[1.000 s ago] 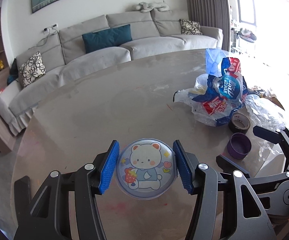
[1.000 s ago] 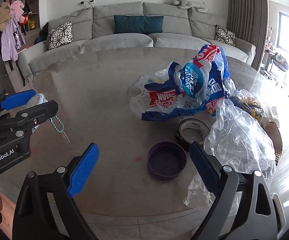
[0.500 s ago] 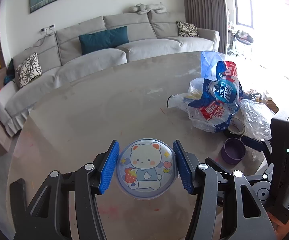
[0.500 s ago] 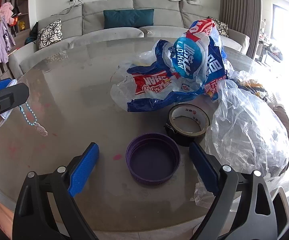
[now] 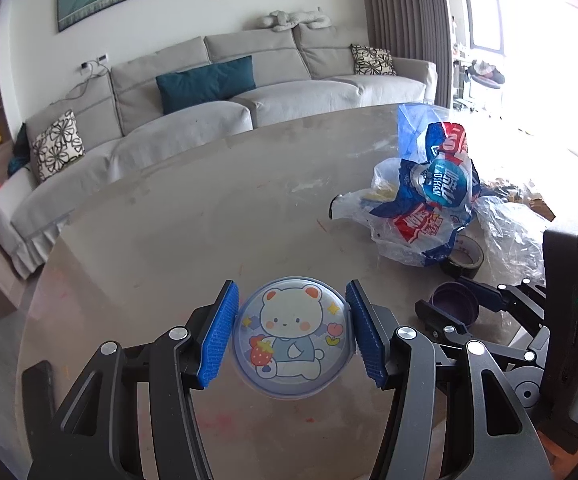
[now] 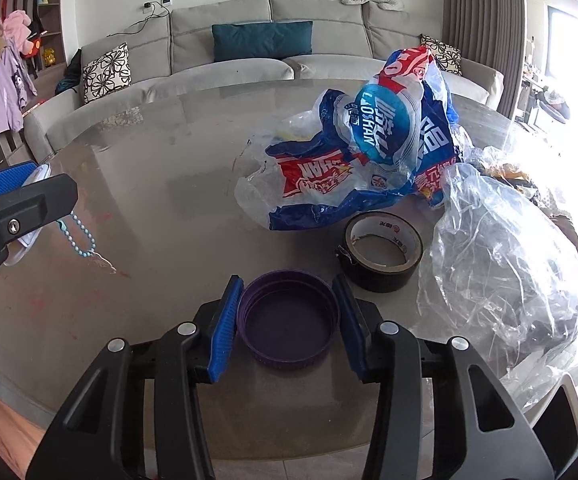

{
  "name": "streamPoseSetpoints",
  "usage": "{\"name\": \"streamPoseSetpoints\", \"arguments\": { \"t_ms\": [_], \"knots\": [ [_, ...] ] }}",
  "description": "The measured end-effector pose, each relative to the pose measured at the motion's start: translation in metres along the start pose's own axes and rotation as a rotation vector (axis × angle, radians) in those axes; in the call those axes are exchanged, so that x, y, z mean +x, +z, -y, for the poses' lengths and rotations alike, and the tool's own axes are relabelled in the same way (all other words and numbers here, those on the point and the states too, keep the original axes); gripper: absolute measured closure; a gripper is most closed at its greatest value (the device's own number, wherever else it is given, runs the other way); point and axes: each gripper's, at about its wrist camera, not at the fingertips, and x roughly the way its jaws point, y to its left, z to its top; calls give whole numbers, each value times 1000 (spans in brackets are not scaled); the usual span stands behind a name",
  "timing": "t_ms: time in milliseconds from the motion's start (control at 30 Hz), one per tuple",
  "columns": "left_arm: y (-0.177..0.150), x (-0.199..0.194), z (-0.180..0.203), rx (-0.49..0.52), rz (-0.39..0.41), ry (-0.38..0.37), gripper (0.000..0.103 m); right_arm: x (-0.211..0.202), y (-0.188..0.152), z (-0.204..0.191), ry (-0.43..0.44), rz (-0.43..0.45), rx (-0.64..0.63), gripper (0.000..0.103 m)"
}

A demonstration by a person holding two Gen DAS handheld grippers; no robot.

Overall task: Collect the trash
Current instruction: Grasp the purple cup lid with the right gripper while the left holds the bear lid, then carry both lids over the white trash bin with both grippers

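My left gripper point(image 5: 291, 334) is shut on a round clear badge with a cartoon bear point(image 5: 291, 338), held above the table; a blue bead chain point(image 6: 83, 236) hangs from it in the right wrist view. My right gripper point(image 6: 287, 318) is shut on a purple jar lid point(image 6: 288, 320) that lies rim-up on the table; the lid also shows in the left wrist view point(image 5: 453, 308). A crumpled blue, red and white plastic bag point(image 6: 369, 160) lies beyond it, also in the left wrist view point(image 5: 429, 200).
A roll of black tape point(image 6: 381, 254) lies just right of the lid. A crumpled clear plastic sheet point(image 6: 501, 256) lies at the right by the round glass table's edge point(image 6: 89, 396). A grey sofa point(image 5: 217, 108) stands behind the table.
My right gripper moved forward over the purple lid and closed on it. My left gripper still holds the bear badge.
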Motion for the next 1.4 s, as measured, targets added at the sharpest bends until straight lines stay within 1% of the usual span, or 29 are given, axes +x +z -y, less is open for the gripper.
{"name": "streamPoseSetpoints", "arguments": {
  "t_ms": [233,400,633,800,967,1067,1200,1400],
  "knots": [
    [6,-13,-3,-24,28,0,46,-34,15,-9,18,67,-31,56],
    [12,-27,0,-34,55,-7,46,-68,26,-5,1,128,-39,56],
    [20,-50,18,-18,94,-31,46,-105,32,8,-31,182,-47,56],
    [23,-64,40,13,115,-55,46,-132,26,21,-62,212,-37,56],
    [26,-77,78,57,136,-116,46,-163,12,49,-127,241,-14,56],
    [27,-85,109,95,150,-163,46,-183,1,72,-185,256,5,56],
    [25,-93,157,147,152,-253,46,-207,-18,106,-272,264,41,56],
    [12,-100,232,224,133,-398,46,-232,-55,157,-394,237,104,56]
  ]
}}
